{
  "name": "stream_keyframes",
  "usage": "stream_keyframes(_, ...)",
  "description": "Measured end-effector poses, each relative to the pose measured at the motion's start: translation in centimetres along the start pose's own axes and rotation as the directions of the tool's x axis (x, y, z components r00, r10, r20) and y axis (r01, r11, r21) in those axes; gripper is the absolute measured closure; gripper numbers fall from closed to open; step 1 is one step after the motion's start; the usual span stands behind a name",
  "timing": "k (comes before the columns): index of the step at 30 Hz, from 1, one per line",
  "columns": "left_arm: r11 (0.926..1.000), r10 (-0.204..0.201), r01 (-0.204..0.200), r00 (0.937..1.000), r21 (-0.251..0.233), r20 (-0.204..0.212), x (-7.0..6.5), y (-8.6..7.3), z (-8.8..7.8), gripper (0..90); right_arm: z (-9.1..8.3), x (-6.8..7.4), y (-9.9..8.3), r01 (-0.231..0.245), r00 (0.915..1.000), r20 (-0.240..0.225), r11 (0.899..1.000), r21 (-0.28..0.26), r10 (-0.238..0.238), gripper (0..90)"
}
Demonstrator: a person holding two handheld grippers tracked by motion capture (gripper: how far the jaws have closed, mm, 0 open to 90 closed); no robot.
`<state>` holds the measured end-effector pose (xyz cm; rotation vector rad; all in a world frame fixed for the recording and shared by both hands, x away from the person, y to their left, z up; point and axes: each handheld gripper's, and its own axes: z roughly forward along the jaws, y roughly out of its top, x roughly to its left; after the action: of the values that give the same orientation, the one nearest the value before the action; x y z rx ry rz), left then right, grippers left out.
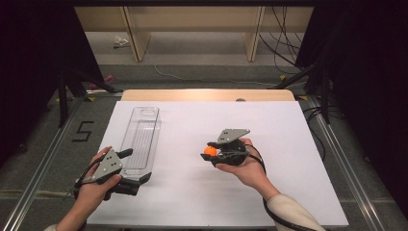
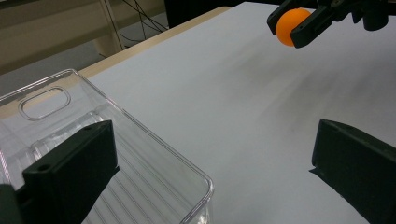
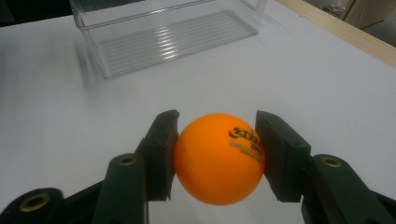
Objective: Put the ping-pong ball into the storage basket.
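My right gripper (image 1: 210,153) is clamped on the orange ball (image 1: 210,151), jaws pressing it from both sides; in the right gripper view the ball (image 3: 218,157) sits squarely between the pads w/ black print on its upper right. It's held above the white sheet (image 1: 288,159), near centre, gripper aimed toward 9 o'clock. Clear tray (image 1: 141,137) lies approx. 10 o'clock from the ball, well apart, long axis running 12 to 6. My left gripper (image 1: 139,166) has its jaws wide apart, nothing between them, at the tray's near end around 7 o'clock on the sheet. In the left gripper view one jaw overlaps the tray (image 2: 140,163) corner; can't tell if touching. Ball (image 2: 290,26) shows at 1 o'clock there.
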<state>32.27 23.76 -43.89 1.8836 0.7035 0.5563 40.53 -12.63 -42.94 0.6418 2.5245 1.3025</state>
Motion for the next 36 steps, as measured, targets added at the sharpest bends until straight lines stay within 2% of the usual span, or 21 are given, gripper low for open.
stream_keyframes(36, 1.0000, 0.000, 0.000, 1.0000, -0.001, 0.002, 0.0, 0.0, 0.0, 0.0, 2.0, -0.5, 1.8, -0.004, 1.0000, 0.002, 1.000, -0.016, 0.004, 51.4)
